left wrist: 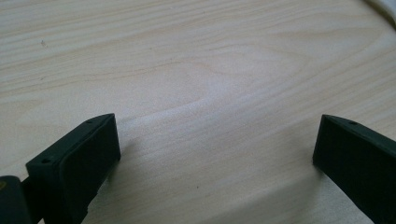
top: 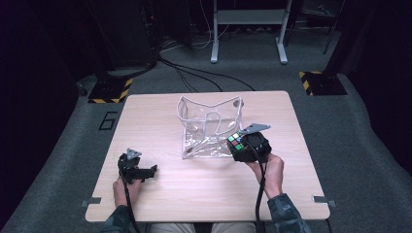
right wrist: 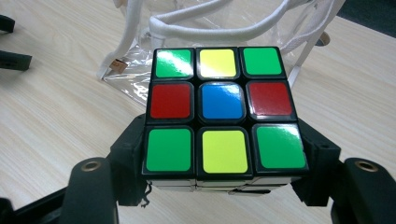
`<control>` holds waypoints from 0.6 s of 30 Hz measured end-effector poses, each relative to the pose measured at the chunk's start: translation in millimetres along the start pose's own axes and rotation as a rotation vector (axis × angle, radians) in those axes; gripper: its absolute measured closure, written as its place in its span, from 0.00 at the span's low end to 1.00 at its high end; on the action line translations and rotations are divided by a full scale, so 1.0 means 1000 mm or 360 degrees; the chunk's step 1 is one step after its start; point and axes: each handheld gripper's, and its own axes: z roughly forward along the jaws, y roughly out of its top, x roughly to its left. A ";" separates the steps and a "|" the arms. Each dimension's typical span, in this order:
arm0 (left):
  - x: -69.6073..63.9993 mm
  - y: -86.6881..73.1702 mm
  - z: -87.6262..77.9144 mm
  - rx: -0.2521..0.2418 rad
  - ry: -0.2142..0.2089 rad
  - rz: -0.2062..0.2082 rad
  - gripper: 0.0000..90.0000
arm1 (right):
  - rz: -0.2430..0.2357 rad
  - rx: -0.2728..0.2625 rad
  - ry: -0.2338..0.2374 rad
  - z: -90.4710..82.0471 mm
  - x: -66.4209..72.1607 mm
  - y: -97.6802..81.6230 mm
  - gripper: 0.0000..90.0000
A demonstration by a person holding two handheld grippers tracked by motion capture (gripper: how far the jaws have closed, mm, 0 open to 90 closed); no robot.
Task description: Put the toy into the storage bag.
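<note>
right gripper point(right wrist: 224, 186) clamped on puzzle cube point(right wrist: 219, 109) beside clear bag point(top: 206, 127), left gripper point(left wrist: 215, 154) on table point(top: 160, 116) — fingers apart

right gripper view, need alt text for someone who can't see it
A scrambled puzzle cube is clamped between the black jaws of the right gripper, its facing side showing green corners, a blue centre, red and yellow edges. Behind it a clear plastic bag with white cord handles sits on a light wooden table.
</note>
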 end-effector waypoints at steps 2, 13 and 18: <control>0.001 0.000 0.000 0.0010 -0.0002 0.0013 0.01 | -0.0001 -0.0003 0.0000 0.000 -0.001 0.002 0.37; 0.001 0.000 -0.001 0.0013 -0.0002 0.0017 0.01 | -0.0004 -0.0039 -0.0003 -0.007 -0.002 0.012 0.37; 0.000 0.000 0.000 0.0000 0.0000 0.0000 0.01 | -0.0013 -0.0058 -0.0014 -0.011 -0.004 0.015 0.37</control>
